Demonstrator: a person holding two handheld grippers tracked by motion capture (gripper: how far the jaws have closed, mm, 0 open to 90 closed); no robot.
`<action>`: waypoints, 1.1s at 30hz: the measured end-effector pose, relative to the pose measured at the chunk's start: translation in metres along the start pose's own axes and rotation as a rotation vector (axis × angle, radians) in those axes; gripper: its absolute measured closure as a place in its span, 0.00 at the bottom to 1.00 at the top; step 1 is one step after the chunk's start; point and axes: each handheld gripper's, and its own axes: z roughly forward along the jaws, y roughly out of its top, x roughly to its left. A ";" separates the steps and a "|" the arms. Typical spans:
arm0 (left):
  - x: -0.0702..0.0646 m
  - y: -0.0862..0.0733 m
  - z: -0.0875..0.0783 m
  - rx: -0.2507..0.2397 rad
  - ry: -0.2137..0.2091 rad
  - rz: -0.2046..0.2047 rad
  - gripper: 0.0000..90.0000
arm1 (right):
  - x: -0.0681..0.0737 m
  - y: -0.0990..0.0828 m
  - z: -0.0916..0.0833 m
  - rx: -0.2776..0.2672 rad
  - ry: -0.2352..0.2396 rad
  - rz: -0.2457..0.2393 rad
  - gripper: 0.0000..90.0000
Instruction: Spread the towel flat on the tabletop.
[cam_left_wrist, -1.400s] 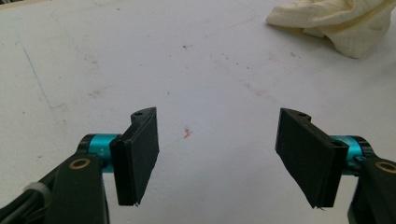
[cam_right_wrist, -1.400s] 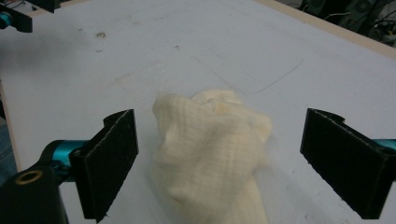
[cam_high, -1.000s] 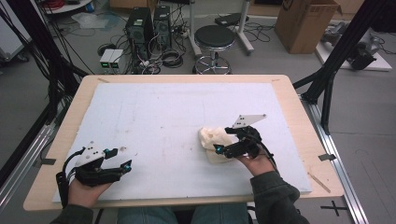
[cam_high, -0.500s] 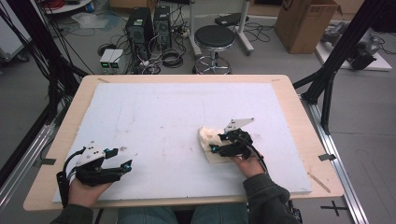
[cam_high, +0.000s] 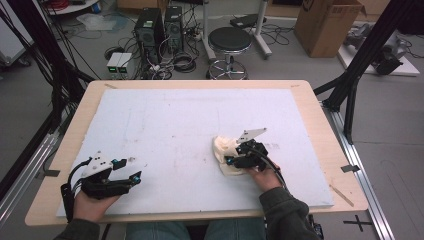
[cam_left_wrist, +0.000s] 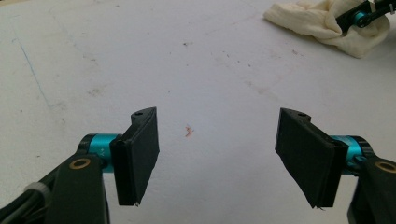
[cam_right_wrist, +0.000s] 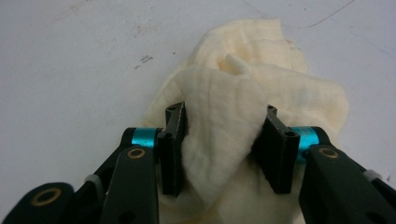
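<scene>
A crumpled cream cloth (cam_high: 223, 152) lies on the white board (cam_high: 190, 125), right of centre. My right gripper (cam_high: 232, 160) is down on its near side. Its jaws have just been closing, and in the right gripper view a raised fold of the cloth (cam_right_wrist: 224, 135) is bunched between the pads (cam_right_wrist: 173, 140), which press on it from both sides. My left gripper (cam_high: 128, 169) rests at the board's near left corner, open, with only bare board between its jaws (cam_left_wrist: 218, 114). In the left gripper view the cloth (cam_left_wrist: 322, 21) and the right gripper (cam_left_wrist: 362, 16) show at the upper right.
The white board lies on a wooden table (cam_high: 325, 150). Beyond the far edge stand a black stool (cam_high: 229, 42), computer towers (cam_high: 160, 25) with cables and a cardboard box (cam_high: 327, 22). Black frame poles (cam_high: 360, 70) rise at both sides.
My right gripper has sunk onto the cloth and its jaws have narrowed round a fold of it. The left gripper has stayed where it was.
</scene>
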 end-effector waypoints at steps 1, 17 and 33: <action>0.000 0.000 0.000 0.000 0.000 0.000 0.34 | 0.000 0.000 0.000 0.000 0.000 0.000 0.64; 0.000 0.000 0.000 0.001 0.005 0.001 0.34 | -0.005 -0.001 -0.001 -0.004 0.036 0.039 0.78; 0.003 -0.002 -0.004 -0.008 0.012 -0.010 0.34 | -0.006 0.002 -0.014 -0.045 0.062 0.081 0.79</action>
